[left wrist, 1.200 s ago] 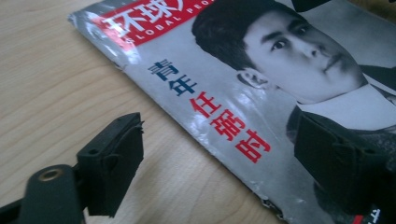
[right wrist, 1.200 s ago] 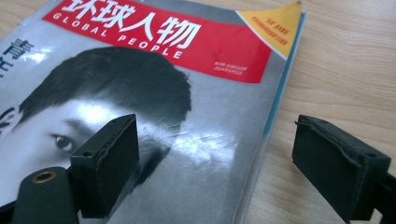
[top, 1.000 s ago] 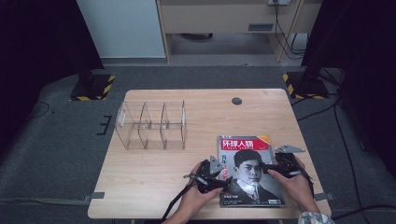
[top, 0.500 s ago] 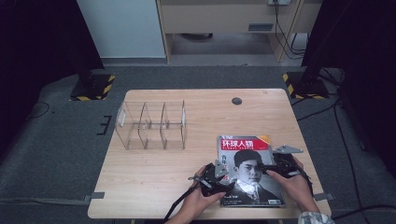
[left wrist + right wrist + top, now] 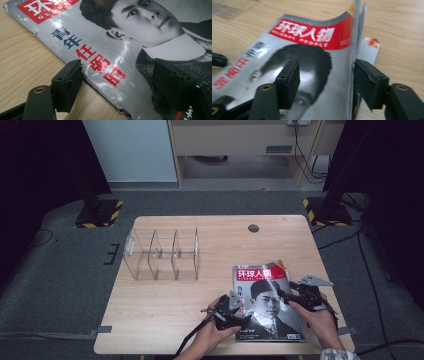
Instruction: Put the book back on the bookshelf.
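The right tool (image 5: 325, 80) has just been closing its jaws, which straddle the magazine's (image 5: 294, 62) lifted right edge without yet pressing it. The left tool (image 5: 117, 80) stands open over the left edge, one jaw on the desk (image 5: 22, 57). From above, the magazine (image 5: 267, 305) lies front right on the desk (image 5: 165, 315), with a clear divider rack (image 5: 162, 254) well apart behind.

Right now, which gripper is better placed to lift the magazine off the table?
Probably the right gripper. Its jaws have just been closing around the magazine's raised right edge, which stands between them. The left gripper straddles the flat left edge with its jaws wide.
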`<state>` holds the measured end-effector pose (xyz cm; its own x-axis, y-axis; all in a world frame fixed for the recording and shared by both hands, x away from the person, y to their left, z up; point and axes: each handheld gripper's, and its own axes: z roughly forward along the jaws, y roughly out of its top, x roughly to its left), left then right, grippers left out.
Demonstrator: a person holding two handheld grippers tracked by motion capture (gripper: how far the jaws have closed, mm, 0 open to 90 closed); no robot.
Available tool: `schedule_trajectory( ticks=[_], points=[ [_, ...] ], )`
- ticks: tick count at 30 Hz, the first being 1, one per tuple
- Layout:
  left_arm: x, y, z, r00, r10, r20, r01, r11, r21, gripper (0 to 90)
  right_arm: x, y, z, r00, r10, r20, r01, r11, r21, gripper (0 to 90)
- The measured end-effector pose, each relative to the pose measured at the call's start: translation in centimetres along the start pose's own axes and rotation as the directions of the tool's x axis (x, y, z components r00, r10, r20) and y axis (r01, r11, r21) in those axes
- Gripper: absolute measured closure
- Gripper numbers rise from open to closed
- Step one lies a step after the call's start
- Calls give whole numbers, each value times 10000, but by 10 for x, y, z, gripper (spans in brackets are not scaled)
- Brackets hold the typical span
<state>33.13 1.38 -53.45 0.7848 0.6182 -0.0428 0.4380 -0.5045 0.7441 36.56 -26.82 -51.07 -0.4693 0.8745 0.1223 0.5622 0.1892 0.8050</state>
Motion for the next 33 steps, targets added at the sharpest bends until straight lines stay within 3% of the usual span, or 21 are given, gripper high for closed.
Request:
schedule_trajectory(
  ticks=[7,14,15,17,24,33],
  points=[
    [0,0,0,10000,-18,3,18,10000,4,235,9,2,-7,9966,-157,-804,128,9993,-361,500],
    [0,0,0,10000,-18,0,18,10000,4,235,8,-2,-3,9984,-494,-289,490,9987,-133,497],
    [0,0,0,10000,-21,0,21,10000,3,235,7,-5,0,9969,-789,-35,790,9963,339,497],
    [0,0,0,10000,-25,-2,25,10000,0,235,7,-6,1,9963,-856,4,855,9955,406,497],
    [0,0,0,10000,-23,3,23,10000,3,236,7,-8,-5,9932,-1168,-12,1166,9908,688,551],
    [0,0,0,10000,-1,-2,1,10000,3,237,16,-1,-8,9890,-1333,-648,1331,9911,-70,557]
  ],
)
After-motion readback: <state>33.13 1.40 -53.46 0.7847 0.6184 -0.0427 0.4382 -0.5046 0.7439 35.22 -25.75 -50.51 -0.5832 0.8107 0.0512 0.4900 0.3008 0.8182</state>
